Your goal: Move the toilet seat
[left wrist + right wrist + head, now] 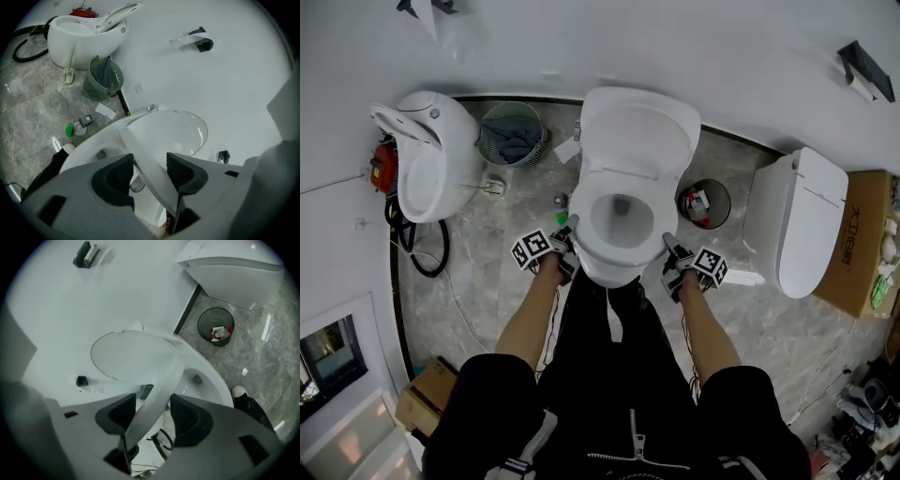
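Against the left wall, a white spare toilet [431, 155] was recorded, with a red object [382, 164] beside it and a black hose [427, 251] looped on the grey marbled floor [487, 291]. Just right of it, a green basket [485, 145] was noted near the wall.

Left gripper [150, 171]: placed at the front left of the middle toilet, jaws clamped on the rim of the toilet seat [145, 161], which was seen running slantwise between the two pads.

Toilet seat: found on the middle toilet, over the bowl [622, 217]. It was lifted clear of the bowl at its front and tilted, and was held at both front sides. The lid [633, 131] was stood up against the wall behind it.

Right gripper [152, 411]: placed at the front right of the same seat, jaws likewise clamped on the seat rim.

Further right, a black bin [727, 214] holding red and white litter was listed. A second white toilet [806, 220] with its lid down was logged next, then a cardboard box [862, 239] at the far right edge.
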A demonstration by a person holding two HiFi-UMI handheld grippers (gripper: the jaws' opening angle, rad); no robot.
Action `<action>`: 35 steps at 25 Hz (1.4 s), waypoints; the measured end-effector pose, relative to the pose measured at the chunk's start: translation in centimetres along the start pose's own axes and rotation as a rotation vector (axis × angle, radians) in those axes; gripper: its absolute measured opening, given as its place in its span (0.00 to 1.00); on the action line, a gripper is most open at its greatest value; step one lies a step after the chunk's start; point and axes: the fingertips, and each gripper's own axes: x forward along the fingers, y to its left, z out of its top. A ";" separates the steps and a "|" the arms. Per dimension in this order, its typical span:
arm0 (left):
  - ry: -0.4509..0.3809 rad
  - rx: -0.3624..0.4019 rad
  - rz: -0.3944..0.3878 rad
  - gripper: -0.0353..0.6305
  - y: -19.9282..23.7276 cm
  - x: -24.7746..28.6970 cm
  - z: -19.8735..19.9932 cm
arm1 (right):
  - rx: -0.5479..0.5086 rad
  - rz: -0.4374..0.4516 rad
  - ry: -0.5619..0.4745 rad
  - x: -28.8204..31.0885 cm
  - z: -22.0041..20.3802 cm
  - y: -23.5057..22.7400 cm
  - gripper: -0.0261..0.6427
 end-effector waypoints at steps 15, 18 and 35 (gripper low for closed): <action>-0.018 -0.139 -0.152 0.41 -9.8 5.6 7.0 | 0.371 0.201 -0.391 1.6 9.5 9.0 0.37; -0.038 -0.175 -0.149 0.41 -11.0 6.9 8.2 | 0.369 0.183 -0.426 2.4 11.2 9.7 0.38; -0.073 -0.244 -0.105 0.37 -13.8 13.5 13.0 | 0.409 0.086 -0.499 7.1 18.3 12.7 0.42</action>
